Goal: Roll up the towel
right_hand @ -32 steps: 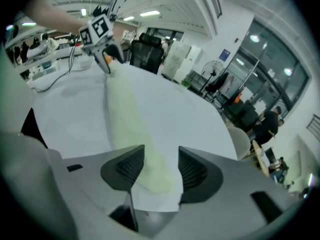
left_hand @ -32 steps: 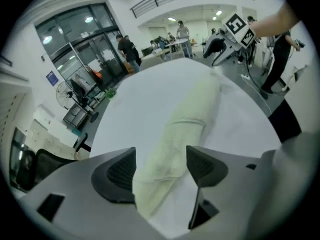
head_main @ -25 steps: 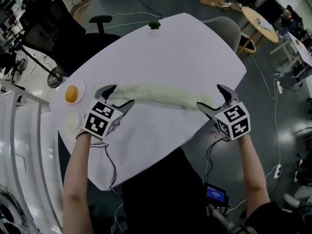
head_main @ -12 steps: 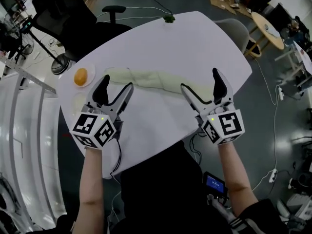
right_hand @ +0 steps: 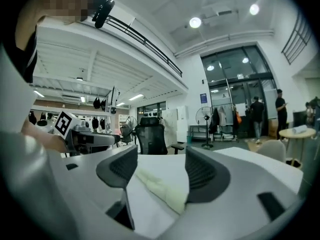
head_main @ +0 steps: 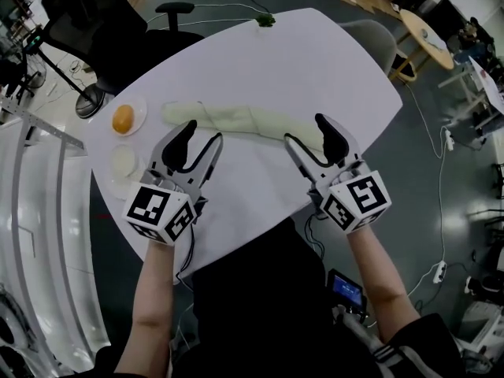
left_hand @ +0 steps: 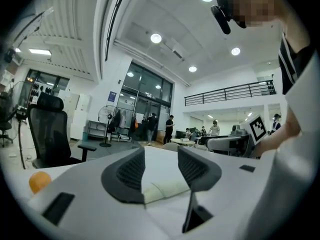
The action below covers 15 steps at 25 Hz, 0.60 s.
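Left hand-held gripper (head_main: 199,136) and right hand-held gripper (head_main: 309,132): jaws apart, just been closing partway, nothing between the pads. Towel (head_main: 236,119) lies as a long roll on worktop (head_main: 315,61), just beyond both tips. Its long axis runs left-right across them, ends pointing sideways. Right tips look nearer, at its right end

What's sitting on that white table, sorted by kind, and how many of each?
towel, rolled into a long roll: 1
plates: 2
orange, on the farther plate: 1
small green thing at the far edge, too small to identify: 1
Total: 5
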Each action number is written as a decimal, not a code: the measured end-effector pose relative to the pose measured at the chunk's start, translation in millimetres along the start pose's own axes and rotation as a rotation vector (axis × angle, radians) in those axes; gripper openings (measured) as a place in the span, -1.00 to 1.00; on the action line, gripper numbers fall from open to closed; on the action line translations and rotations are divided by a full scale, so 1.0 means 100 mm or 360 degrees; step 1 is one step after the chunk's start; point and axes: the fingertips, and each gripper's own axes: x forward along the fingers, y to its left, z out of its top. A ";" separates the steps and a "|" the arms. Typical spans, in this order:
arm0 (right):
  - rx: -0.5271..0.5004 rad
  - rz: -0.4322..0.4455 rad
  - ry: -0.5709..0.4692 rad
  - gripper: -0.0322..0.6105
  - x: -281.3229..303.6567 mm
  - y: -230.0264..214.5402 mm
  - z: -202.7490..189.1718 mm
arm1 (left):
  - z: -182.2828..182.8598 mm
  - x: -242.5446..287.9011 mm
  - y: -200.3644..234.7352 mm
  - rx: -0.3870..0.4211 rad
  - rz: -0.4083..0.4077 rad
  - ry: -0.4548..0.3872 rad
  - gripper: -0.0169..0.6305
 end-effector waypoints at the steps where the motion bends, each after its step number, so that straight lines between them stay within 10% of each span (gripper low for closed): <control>1: -0.0010 0.0018 0.0022 0.00 -0.02 0.02 -0.03 | -0.04 0.00 -0.01 -0.0011 -0.0002 0.0018 -0.32; 8: 0.0000 0.0005 0.0016 -0.87 -0.20 0.01 -0.10 | -0.23 -0.05 -0.10 -0.0028 -0.0013 0.0110 -0.86; 15: -0.0042 -0.0023 0.0097 -0.87 -0.28 -0.04 -0.21 | -0.25 -0.10 -0.14 0.0008 -0.0056 0.0133 -0.91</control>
